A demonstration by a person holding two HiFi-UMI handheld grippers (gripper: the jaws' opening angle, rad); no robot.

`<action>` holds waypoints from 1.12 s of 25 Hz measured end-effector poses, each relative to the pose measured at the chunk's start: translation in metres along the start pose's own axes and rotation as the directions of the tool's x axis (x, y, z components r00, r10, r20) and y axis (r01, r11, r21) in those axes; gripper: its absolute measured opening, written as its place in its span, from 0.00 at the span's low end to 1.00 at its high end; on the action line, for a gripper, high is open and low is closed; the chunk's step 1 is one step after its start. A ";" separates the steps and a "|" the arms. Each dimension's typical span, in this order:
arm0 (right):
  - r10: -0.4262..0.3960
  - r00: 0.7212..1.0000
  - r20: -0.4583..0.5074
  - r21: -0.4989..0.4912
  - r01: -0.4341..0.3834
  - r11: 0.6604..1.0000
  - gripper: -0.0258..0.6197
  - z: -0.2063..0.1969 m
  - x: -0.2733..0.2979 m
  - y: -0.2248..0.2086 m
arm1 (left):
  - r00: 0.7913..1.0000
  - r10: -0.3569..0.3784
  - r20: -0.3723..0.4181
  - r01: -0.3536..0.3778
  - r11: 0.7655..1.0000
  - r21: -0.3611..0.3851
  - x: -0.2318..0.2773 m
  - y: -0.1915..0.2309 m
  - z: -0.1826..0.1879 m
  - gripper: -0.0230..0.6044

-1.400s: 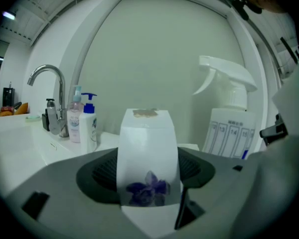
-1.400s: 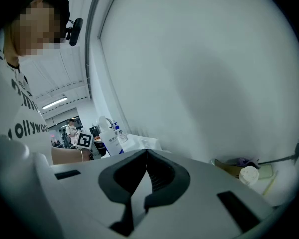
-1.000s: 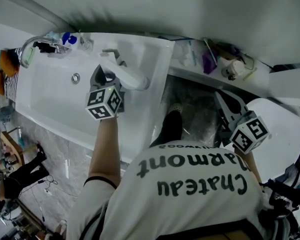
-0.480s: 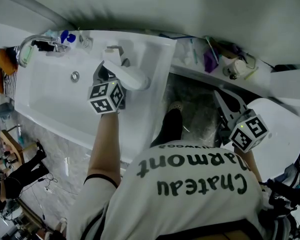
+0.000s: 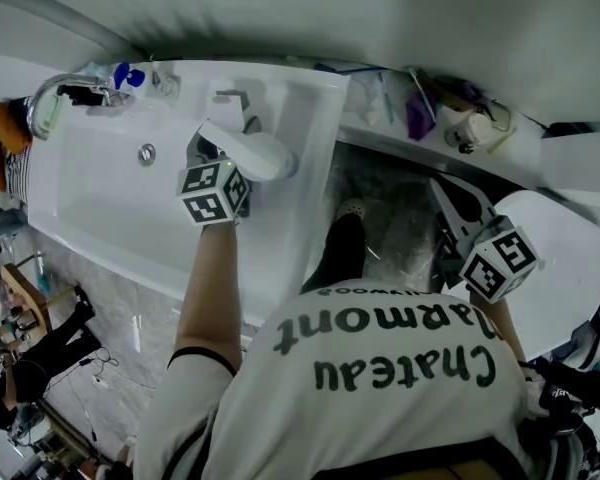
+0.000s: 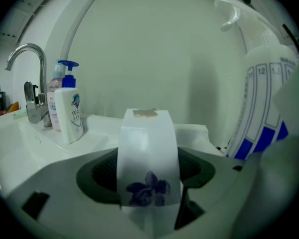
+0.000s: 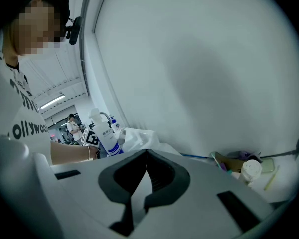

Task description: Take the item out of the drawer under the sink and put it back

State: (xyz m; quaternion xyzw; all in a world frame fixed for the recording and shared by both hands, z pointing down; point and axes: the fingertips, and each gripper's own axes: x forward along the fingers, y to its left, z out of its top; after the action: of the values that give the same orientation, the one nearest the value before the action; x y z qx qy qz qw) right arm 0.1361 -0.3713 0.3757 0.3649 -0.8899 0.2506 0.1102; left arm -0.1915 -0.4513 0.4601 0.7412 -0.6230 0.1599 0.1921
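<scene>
A white packet (image 6: 147, 148) with a purple flower print stands upright between the jaws of my left gripper (image 6: 148, 185), which is shut on it. In the head view the left gripper (image 5: 206, 153) hovers over the white sink (image 5: 100, 188), close to its right rim, and the packet is hidden there. A white spray bottle (image 5: 252, 153) with blue stripes stands just right of the gripper. My right gripper (image 5: 448, 213) is lower on the right, shut and empty, its jaws (image 7: 146, 156) meeting in front of the pale wall.
A curved tap (image 5: 52, 93) and two soap bottles (image 6: 67, 108) sit at the sink's back corner. Right of the sink, a ledge (image 5: 380, 103) carries a purple item and a white jar (image 5: 470, 131). Below lie a dark gap with plastic wrap (image 5: 400, 223), a person's shoe (image 5: 342, 243) and a white toilet lid (image 5: 565, 253).
The left gripper with the packet has edged slightly toward the back of the sink. The right gripper has barely moved.
</scene>
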 end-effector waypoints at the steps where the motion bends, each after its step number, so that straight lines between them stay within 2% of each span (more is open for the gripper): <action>1: 0.000 1.000 -0.001 0.000 0.000 1.000 0.06 0.000 0.000 0.000 | 1.000 0.000 -0.001 0.000 1.000 0.004 0.001 0.000 0.000 0.56; 8: 0.001 1.000 -0.001 0.001 -0.001 1.000 0.06 -0.002 0.001 0.002 | 1.000 -0.013 -0.026 0.015 0.998 0.068 0.002 -0.006 0.002 0.56; 18: -0.003 1.000 -0.008 0.002 0.003 1.000 0.06 -0.007 -0.001 0.000 | 0.996 -0.040 -0.077 0.045 0.996 0.071 0.008 -0.007 0.000 0.56; 28: -0.008 1.000 -0.007 0.012 0.008 1.000 0.06 -0.010 -0.004 -0.001 | 0.992 -0.033 -0.122 0.050 0.990 0.136 0.017 -0.008 0.004 0.56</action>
State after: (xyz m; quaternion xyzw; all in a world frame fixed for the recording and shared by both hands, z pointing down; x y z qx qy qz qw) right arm 0.1398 -0.3641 0.3825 0.3684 -0.8865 0.2567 0.1123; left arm -0.1807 -0.4665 0.4636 0.7547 -0.5822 0.2427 0.1803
